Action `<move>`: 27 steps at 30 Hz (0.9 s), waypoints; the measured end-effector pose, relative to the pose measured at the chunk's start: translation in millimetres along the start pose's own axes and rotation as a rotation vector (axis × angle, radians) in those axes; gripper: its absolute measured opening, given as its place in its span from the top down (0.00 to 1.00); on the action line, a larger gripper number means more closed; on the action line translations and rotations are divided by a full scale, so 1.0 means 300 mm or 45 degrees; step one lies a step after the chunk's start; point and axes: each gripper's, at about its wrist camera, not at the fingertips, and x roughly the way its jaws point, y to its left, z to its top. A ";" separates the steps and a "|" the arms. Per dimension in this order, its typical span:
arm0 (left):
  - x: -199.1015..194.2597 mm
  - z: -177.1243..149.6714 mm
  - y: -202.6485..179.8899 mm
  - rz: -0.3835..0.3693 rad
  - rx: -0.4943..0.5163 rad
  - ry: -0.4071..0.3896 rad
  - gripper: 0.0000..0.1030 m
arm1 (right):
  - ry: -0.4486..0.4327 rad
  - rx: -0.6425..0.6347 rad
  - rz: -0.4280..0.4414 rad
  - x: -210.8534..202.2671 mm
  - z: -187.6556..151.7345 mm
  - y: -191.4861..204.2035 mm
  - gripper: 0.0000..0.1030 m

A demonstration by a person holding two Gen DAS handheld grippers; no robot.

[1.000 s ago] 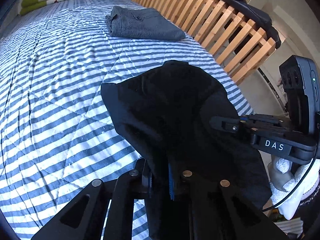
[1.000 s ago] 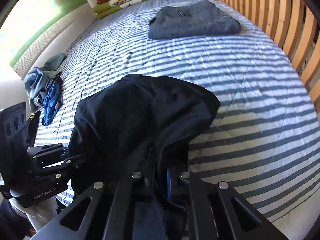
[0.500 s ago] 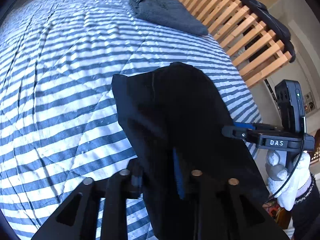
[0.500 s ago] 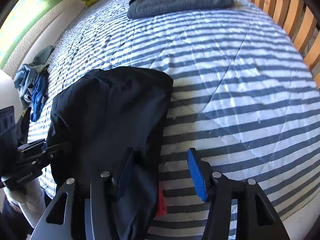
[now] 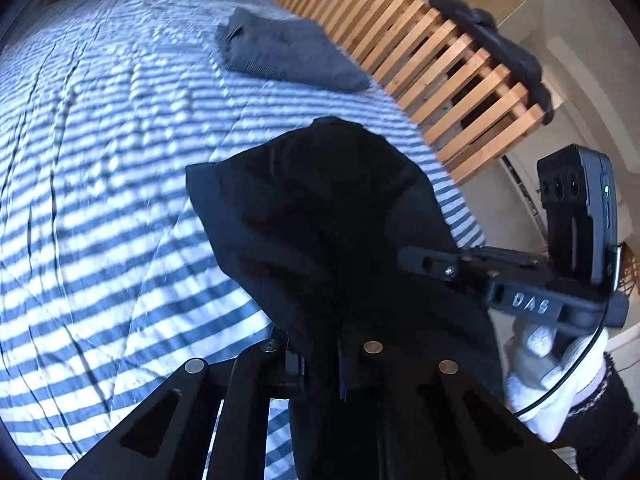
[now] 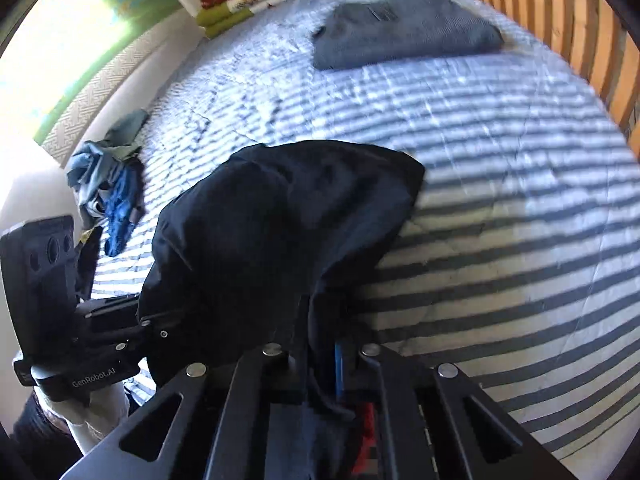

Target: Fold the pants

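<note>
Both tongs just reclosed: left gripper (image 5: pixel 320 354) and right gripper (image 6: pixel 320 354) clamp black pants (image 5: pixel 320 220) mid-frame. Keep pull even, lay flat on striped bed (image 5: pixel 100 200).

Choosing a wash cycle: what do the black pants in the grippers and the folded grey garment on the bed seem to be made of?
Black pants: seemingly a thin matte woven fabric, draping in soft creases; fibre unclear. Folded grey garment: apparently a finely ribbed or striped knit, holding a flat, thicker fold.
</note>
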 end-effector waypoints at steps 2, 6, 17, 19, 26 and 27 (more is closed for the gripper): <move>-0.040 0.049 -0.034 0.012 0.047 -0.038 0.91 | -0.044 -0.038 -0.021 -0.044 0.024 0.040 0.93; -0.098 0.164 -0.077 0.017 0.105 -0.084 0.92 | -0.136 -0.059 -0.049 -0.117 0.098 0.066 0.93; -0.063 0.659 -0.236 -0.014 0.257 -0.224 0.92 | -0.348 -0.040 -0.167 -0.271 0.447 -0.025 0.93; -0.018 0.757 -0.215 -0.034 0.227 -0.239 0.92 | -0.369 -0.044 -0.196 -0.263 0.548 -0.053 0.93; 0.175 1.074 -0.082 -0.069 0.166 -0.287 0.92 | -0.391 -0.132 -0.308 -0.120 0.888 -0.139 0.93; 0.206 1.105 -0.056 -0.070 0.152 -0.288 0.92 | -0.389 -0.137 -0.316 -0.087 0.933 -0.160 0.93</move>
